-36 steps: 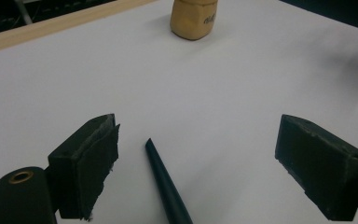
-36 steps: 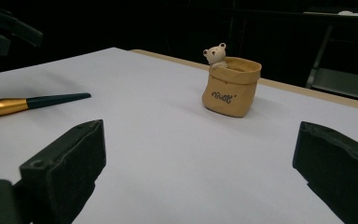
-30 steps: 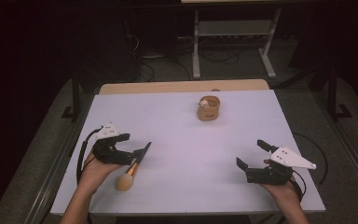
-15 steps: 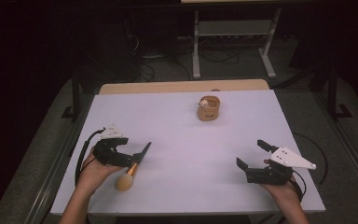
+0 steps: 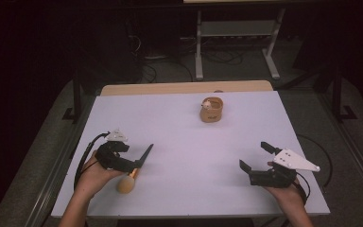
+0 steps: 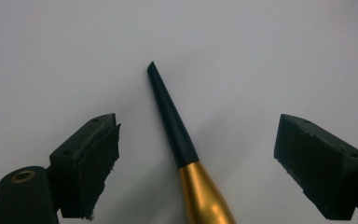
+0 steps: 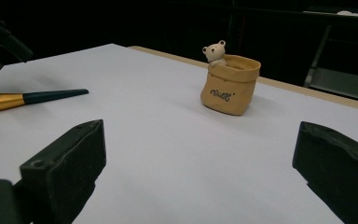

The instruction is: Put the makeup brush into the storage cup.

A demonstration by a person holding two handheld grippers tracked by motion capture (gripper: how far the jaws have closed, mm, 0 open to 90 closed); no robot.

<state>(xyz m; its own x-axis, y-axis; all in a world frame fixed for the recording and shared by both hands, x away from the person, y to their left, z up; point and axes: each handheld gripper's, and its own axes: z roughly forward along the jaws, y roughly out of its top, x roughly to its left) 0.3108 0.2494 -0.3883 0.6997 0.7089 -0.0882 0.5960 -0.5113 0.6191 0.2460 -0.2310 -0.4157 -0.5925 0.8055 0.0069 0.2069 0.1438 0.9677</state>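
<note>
A makeup brush [image 5: 139, 162] with a dark tapered handle, gold ferrule and tan head lies flat on the white table [image 5: 189, 146] at the near left. My left gripper [image 5: 132, 165] hovers over it, open. In the left gripper view the brush [image 6: 177, 135] lies between the wide-apart jaws of my left gripper [image 6: 198, 126], touching neither. My right gripper [image 5: 253, 154] rests open at the near right with nothing in it. A small tan bag-shaped pot [image 5: 211, 111] with a little bear at its rim stands at the table's far middle. The right gripper view shows the pot [image 7: 230, 86] ahead and the brush [image 7: 32, 99] at the left.
A light wooden strip [image 5: 184, 88] borders the table's far edge. Beyond it, in the dark, stand a metal frame [image 5: 236, 42] and cables on the floor. Black rails run along both sides of the table.
My left gripper has drawn back slightly toward the near edge. The brush, the pot and my right gripper have stayed put.
</note>
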